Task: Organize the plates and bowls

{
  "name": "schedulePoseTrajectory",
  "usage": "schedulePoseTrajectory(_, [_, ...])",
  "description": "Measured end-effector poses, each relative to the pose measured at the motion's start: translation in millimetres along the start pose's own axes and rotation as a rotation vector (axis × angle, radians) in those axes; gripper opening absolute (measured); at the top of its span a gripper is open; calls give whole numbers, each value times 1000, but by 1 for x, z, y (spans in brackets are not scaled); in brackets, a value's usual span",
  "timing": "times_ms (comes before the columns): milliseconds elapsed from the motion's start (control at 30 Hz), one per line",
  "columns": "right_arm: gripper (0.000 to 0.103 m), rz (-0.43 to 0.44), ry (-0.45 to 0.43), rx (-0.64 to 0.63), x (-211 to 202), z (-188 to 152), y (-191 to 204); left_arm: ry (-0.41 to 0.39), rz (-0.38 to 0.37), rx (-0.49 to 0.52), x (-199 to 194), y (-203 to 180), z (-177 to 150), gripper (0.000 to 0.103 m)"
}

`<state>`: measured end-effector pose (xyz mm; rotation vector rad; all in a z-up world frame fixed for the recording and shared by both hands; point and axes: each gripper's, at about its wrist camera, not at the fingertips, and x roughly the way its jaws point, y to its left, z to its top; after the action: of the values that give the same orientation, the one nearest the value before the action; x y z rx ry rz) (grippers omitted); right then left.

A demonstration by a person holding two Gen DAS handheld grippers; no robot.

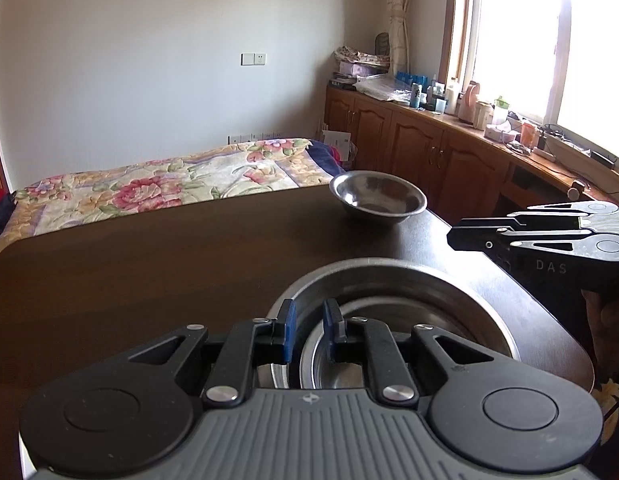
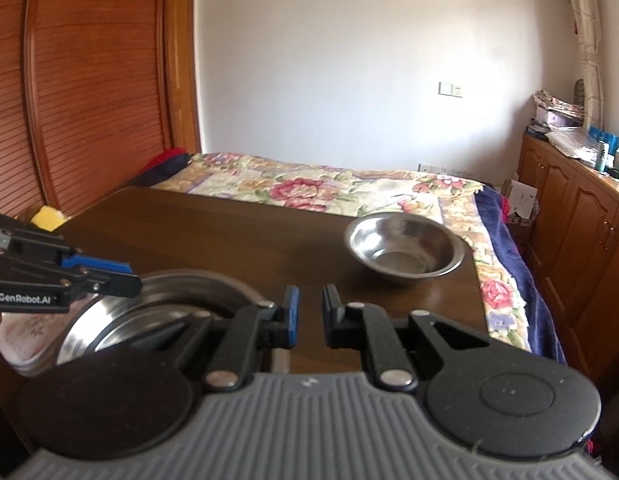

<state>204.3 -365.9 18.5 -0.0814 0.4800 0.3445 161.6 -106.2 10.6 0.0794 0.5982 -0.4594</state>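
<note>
While my left gripper (image 1: 309, 334) hovers with its jaws a little apart over the near rim of the nested steel dishes (image 1: 393, 304), gripping nothing I can see, my right gripper (image 2: 309, 312) sits empty, jaws parted, over bare table (image 2: 213, 236). One loose steel bowl (image 2: 405, 248) remains at about one o'clock in the right wrist view, near the table's far corner. I judge stacking is underway; next I must reach right to that bowl's rim and clamp it.
</note>
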Motion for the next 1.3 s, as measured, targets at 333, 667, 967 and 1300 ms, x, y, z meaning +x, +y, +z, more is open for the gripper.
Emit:
schedulePoseTrajectory(333, [14,-73,-37,18,15,5,-31,-51,12,38,14,-10,31,45])
schedulePoseTrajectory(667, [23,-81,-53,55,31,9,-53,-85,23,36,32,-20,53,83])
schedulePoseTrajectory(967, [55,-89,-75,75,43,9,-64,-89,42,66,43,-29,66,93])
schedulePoseTrajectory(1300, [86,-98,-88,49,57,22,-82,-81,34,69,61,-37,79,101])
